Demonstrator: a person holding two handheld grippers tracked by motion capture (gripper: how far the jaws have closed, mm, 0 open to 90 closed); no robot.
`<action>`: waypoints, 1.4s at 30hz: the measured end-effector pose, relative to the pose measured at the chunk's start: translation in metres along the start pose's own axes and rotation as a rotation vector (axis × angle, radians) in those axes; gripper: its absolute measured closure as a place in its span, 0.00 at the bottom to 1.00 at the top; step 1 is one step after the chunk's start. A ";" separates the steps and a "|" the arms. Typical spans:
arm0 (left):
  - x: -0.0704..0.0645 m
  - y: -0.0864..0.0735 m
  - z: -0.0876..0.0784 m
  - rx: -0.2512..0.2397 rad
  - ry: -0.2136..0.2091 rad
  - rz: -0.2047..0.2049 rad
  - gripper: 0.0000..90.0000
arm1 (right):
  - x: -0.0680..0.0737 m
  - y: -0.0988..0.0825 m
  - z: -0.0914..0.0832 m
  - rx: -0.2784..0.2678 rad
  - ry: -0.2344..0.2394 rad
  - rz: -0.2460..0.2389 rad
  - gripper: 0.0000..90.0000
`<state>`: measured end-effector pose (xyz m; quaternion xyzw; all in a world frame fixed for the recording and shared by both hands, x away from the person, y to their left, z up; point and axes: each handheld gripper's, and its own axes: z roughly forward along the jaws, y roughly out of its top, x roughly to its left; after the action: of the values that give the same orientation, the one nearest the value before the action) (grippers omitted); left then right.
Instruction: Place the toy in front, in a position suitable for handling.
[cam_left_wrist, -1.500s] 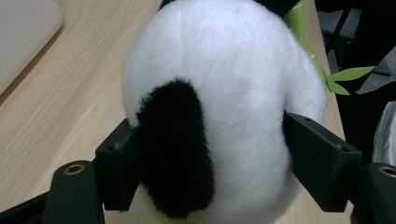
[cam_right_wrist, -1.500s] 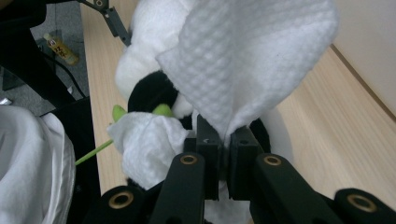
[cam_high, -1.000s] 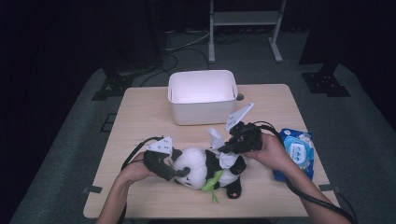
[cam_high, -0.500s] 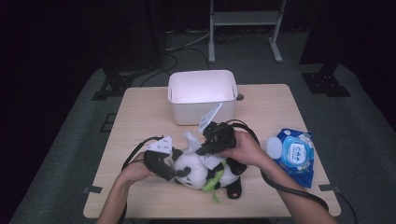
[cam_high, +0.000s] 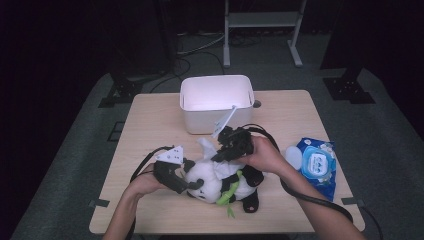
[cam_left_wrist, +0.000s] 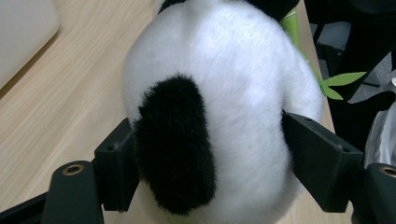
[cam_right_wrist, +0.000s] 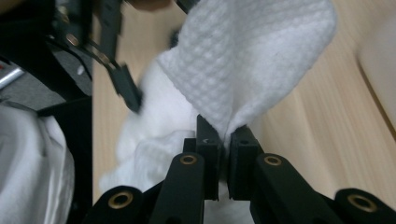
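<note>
Lying on its side near the 6 o'clock edge of the pale wooden surface (cam_high: 150, 120): a black-and-white plush panda (cam_high: 220, 181), green leaf trim poking out toward 6 o'clock. Clamped at the 9 o'clock end of the toy by the left gripper (cam_high: 192, 184), whose fingers (cam_left_wrist: 116, 163) press into the fur on either side of the round white head, part-way open around its bulk, a black patch bulging between them in the left gripper view. Hard to tell there whether that patch is an ear or an eye marking; face not made out, lower head cut off by the frame edge. At 12 o'clock of the panda, just above its back, the right gripper (cam_high: 220, 154), fingers (cam_right_wrist: 208, 154) pinched fully together on a fold of white waffle-textured wipe (cam_right_wrist: 252, 60). From above, wipe seen merely as a small white peak (cam_high: 206, 146) beside the gripper, the rest hidden behind the hand and the toy. Whether the cloth touches the fur: unclear, white on white and blurred in the right gripper view. Behind, toward 12 o'clock, a white tub (cam_high: 216, 102), inside washed out by glare, contents unreadable. At 3 o'clock, well apart from the panda, a blue wipes packet (cam_high: 316, 162) with a pale lid, print too small to read. Beyond the surface, dark floor, cables and stand legs, barely distinguishable.
</note>
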<state>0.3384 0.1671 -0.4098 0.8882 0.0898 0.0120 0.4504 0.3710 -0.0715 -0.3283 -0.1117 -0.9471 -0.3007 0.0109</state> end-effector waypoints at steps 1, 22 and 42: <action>0.000 0.000 0.000 0.000 0.000 0.001 0.27 | -0.003 -0.006 -0.004 0.010 -0.014 0.021 0.94; 0.007 0.005 0.001 -0.025 -0.052 -0.194 0.09 | -0.008 -0.050 -0.023 -0.038 -0.039 0.106 0.94; 0.008 0.021 0.021 0.081 -0.095 -0.179 0.19 | 0.004 -0.058 -0.019 -0.071 -0.021 0.090 0.95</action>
<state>0.3514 0.1393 -0.4056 0.8937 0.1477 -0.0737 0.4173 0.3534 -0.1278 -0.3456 -0.1576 -0.9299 -0.3321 0.0107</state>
